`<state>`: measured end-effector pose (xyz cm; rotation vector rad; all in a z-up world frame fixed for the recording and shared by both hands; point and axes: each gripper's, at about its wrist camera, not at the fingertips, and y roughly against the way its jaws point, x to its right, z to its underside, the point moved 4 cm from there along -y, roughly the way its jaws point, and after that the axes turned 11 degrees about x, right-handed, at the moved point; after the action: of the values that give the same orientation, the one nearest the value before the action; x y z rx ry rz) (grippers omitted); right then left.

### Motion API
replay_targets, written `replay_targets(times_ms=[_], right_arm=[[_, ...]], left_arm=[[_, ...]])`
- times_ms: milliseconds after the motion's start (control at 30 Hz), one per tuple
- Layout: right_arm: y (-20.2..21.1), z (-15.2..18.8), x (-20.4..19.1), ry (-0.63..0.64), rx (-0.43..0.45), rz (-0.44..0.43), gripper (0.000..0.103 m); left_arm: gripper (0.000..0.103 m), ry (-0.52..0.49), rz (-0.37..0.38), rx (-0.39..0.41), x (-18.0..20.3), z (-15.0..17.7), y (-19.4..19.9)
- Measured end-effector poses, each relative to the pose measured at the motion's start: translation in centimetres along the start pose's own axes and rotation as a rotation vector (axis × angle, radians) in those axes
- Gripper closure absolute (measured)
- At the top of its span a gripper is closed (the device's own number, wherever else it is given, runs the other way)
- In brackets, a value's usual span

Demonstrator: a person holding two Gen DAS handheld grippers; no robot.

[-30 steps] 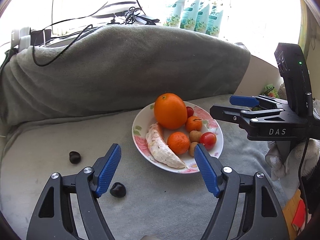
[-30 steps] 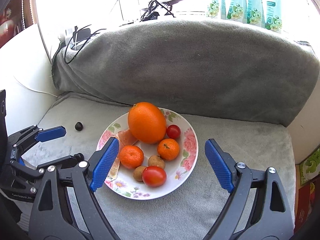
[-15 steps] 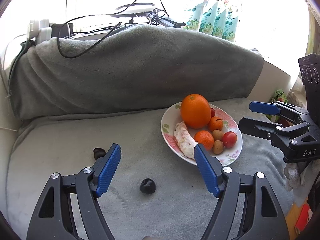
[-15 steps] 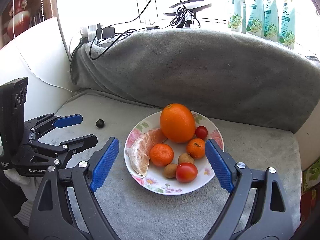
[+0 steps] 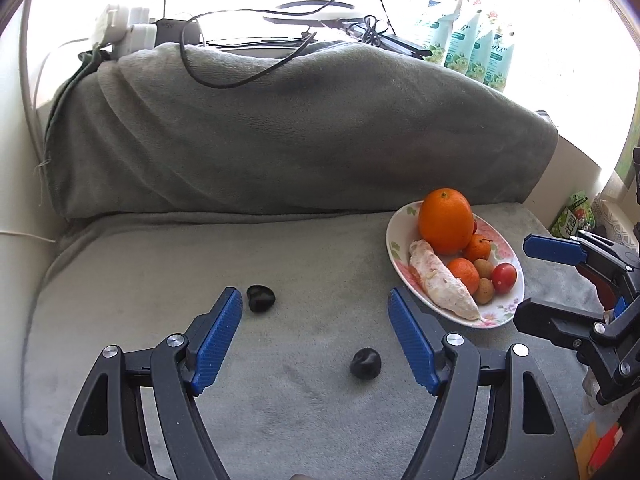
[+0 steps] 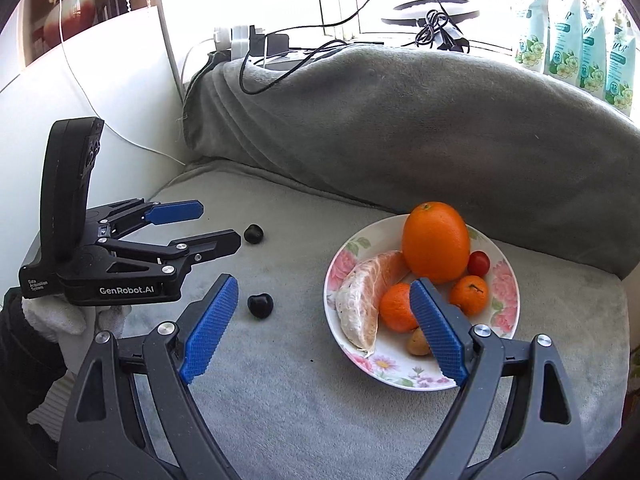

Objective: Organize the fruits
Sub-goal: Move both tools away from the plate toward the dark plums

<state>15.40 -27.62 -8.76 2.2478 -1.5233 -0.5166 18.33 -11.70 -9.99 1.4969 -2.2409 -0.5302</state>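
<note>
The left gripper (image 5: pixel 314 336) hung spread wide above the grey blanket (image 5: pixel 280 264), nothing between its blue pads, and it gripped nothing. Just inside its right finger, at about four o'clock from the gap's middle, lay a small dark fruit (image 5: pixel 365 363) on the blanket; a second dark fruit (image 5: pixel 260 298) sat just past the left fingertip, at about eleven o'clock. Further out at two o'clock stood the flowered plate (image 5: pixel 394 248), holding a large orange (image 5: pixel 445 220), a peeled citrus segment (image 5: pixel 440 280), two small mandarins, two brownish little fruits and a cherry tomato (image 5: pixel 504 277). The right gripper (image 6: pixel 322 316) was likewise released and empty, its right finger lying in front of the plate's near side in the right wrist view. From its gap the near dark fruit lay at about ten o'clock, beside its left fingertip, and the far one at eleven o'clock, just off the tip of the left gripper's lower finger. A white-gloved hand (image 6: pixel 56 316) carried the left gripper at nine o'clock. Behind everything, at twelve o'clock, the blanket rose over a bulky backrest with black cables (image 6: pixel 280 68) draped on top.
</note>
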Motion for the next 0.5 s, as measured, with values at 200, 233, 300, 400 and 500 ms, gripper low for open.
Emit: replay_targets(times_ms=[200, 233, 300, 400, 500], right_arm=[[-1.6, 0.7, -2.2, 0.034, -0.029, -0.04, 0.017], [-1.9, 0.9, -2.5, 0.037, -0.037, -0.05, 0.021], [-2.5, 1.2, -3.0, 0.04, -0.054, -0.065, 0.023], [-3.3, 1.7, -3.7, 0.048, -0.075, -0.088, 0.029], [-4.0, 2.3, -4.4, 0.061, -0.098, -0.104, 0.035]], left_arm=[[0.04, 0.047, -0.01, -0.037, -2.6, 1.0, -1.0], [0.042, 0.054, -0.009, -0.043, -2.9, 1.2, -1.2], [0.046, 0.063, -0.013, -0.054, -3.4, 1.5, -1.5], [0.05, 0.08, -0.008, -0.066, -4.0, 1.9, -2.0], [0.054, 0.095, 0.003, -0.077, -4.3, 2.1, -2.5]])
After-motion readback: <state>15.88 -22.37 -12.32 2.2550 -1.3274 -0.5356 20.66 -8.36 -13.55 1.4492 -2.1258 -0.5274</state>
